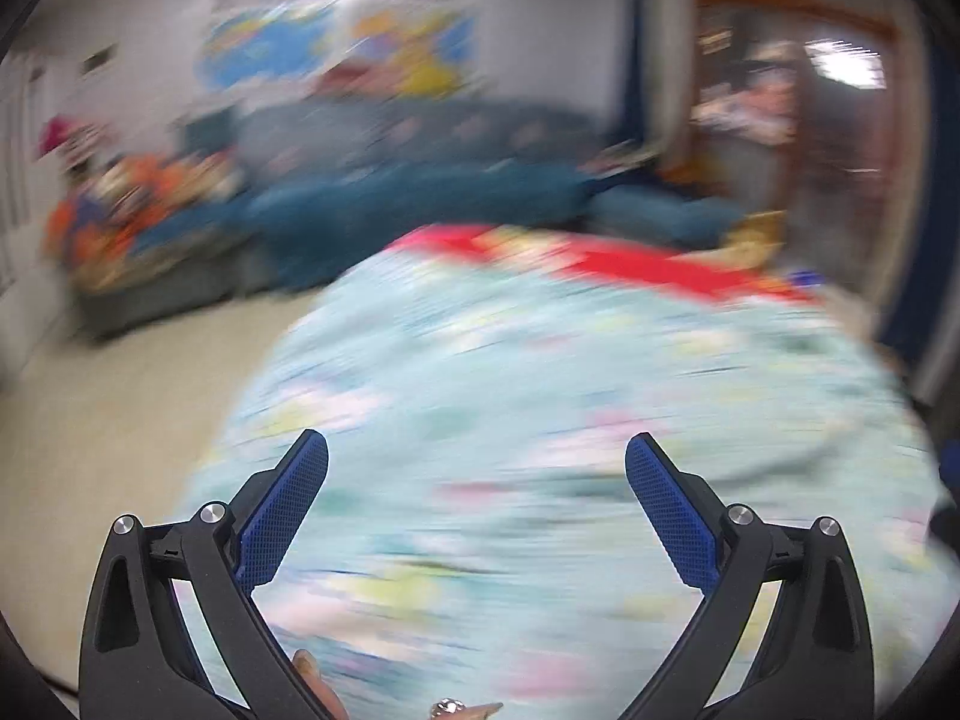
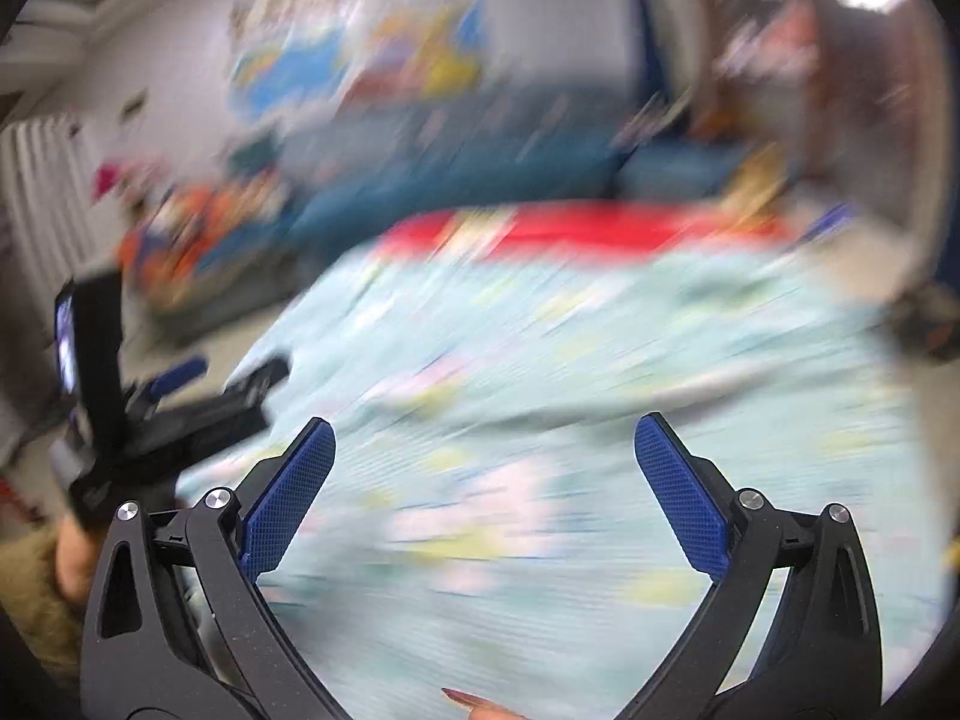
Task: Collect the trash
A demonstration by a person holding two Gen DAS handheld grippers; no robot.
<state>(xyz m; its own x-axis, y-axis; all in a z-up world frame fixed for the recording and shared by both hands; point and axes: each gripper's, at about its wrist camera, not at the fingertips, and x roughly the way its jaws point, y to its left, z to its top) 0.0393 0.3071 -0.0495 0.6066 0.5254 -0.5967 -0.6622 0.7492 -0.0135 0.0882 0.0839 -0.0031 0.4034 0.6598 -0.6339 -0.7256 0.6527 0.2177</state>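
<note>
Both views are smeared with blur. The left gripper (image 1: 477,456) and right gripper (image 2: 485,441) hang at lower centre, jaws spread and empty, over the floral bed cover (image 1: 540,390). No trash is discernible; slow down before choosing. The blue sofa (image 1: 420,192) fills mid-frame behind.

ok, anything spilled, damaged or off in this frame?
Both views are too motion-blurred to judge. Both tools, left and right, are open and empty over the floral cloth. No trash can be made out.
</note>
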